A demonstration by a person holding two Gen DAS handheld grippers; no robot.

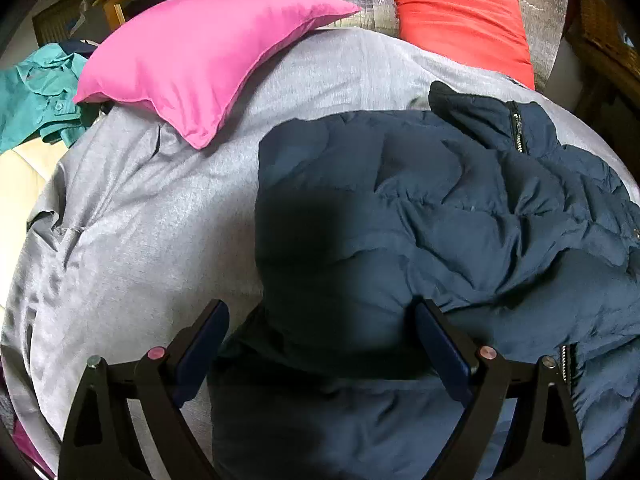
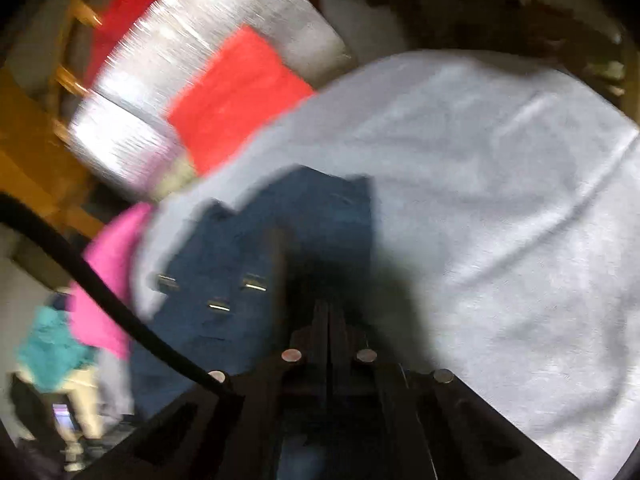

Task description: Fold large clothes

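Navy quilted jacket (image 1: 420, 216) lies rumpled on a bed covered with a grey sheet (image 1: 160, 240), spread toward the right side in the left wrist view, its zipper showing near the collar. The left tongs (image 1: 320, 320) stand wide apart, one finger over the sheet just beside the jacket's edge, the other over the padded cloth, with a dark fold of the jacket between them; the pads do not press on it. A pink pillow (image 1: 200, 56) and a red pillow (image 1: 460, 20) lie at the head of the bed, and a teal shirt (image 1: 36, 92) is off to the left. In the blurred right wrist view, the right tongs (image 2: 328, 308) are closed together, low over the jacket (image 2: 248, 248); whether cloth is pinched I cannot tell.
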